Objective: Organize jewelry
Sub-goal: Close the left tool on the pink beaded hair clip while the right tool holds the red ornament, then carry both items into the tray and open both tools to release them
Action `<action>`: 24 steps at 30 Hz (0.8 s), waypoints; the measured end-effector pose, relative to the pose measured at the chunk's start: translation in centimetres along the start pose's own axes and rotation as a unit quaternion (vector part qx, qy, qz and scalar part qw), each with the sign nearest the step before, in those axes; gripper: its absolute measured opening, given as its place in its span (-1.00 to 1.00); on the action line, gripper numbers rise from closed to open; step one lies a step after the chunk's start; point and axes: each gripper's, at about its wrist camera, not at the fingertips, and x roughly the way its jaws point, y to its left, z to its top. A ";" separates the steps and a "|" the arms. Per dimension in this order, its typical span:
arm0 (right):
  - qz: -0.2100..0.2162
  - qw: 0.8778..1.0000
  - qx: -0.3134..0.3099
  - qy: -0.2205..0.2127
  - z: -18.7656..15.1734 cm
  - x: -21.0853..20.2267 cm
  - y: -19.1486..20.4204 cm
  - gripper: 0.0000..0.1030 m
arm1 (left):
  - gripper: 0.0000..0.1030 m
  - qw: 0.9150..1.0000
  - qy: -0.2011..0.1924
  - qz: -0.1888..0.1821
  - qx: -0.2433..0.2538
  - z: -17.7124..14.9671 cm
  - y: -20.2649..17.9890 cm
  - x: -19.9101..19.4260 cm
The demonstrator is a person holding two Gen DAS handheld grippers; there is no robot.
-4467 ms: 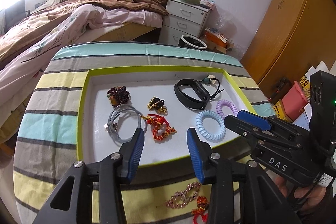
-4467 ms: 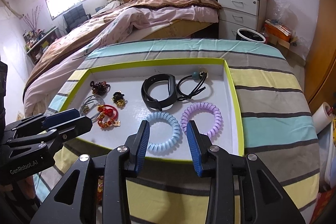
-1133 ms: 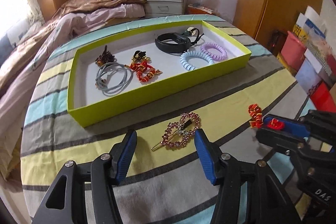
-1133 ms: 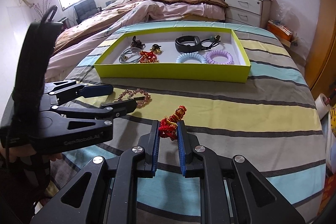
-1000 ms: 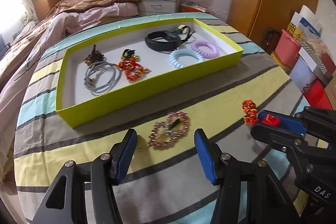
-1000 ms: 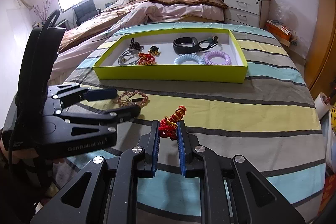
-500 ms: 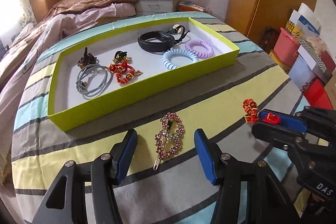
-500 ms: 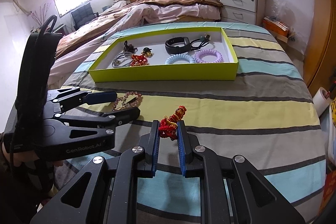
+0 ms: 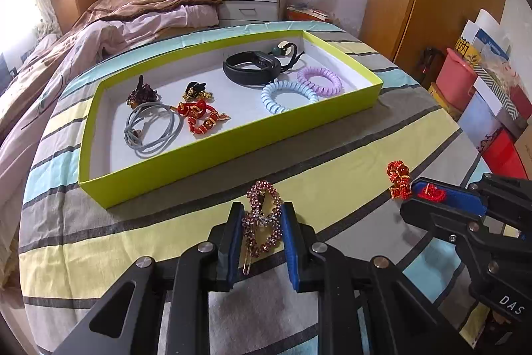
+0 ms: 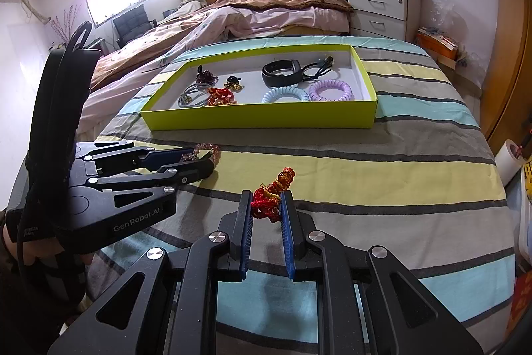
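**Left wrist view: both claws loaded**

Your left claw (image 9: pixel 261 223) has just been closing and now clamps the pink rhinestone hair clip (image 9: pixel 262 217) at lower centre. Your right claw (image 10: pixel 266 210) pinches the red knot ornament (image 10: pixel 271 193). Above sits the green tray (image 9: pixel 232 142).

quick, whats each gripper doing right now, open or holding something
Left gripper: jaws have just been closing, now shut on the pink rhinestone hair clip.
Right gripper: shut on the red knotted ornament.
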 end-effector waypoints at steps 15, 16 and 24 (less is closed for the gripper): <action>-0.005 1.000 -0.001 -0.007 0.3 -0.9 -0.2 -0.68 | -0.66 0.999 -0.015 -0.019 -0.029 -0.3 0.9 -1.6; -0.006 1.000 -0.003 -0.009 0.4 -1.0 -0.3 -0.68 | -0.66 0.999 -0.018 -0.019 -0.031 -0.2 1.0 -1.8; -0.006 0.999 -0.012 -0.039 3.2 -1.9 -0.4 -0.68 | -0.66 0.997 -0.053 -0.020 -0.046 1.7 2.1 -4.3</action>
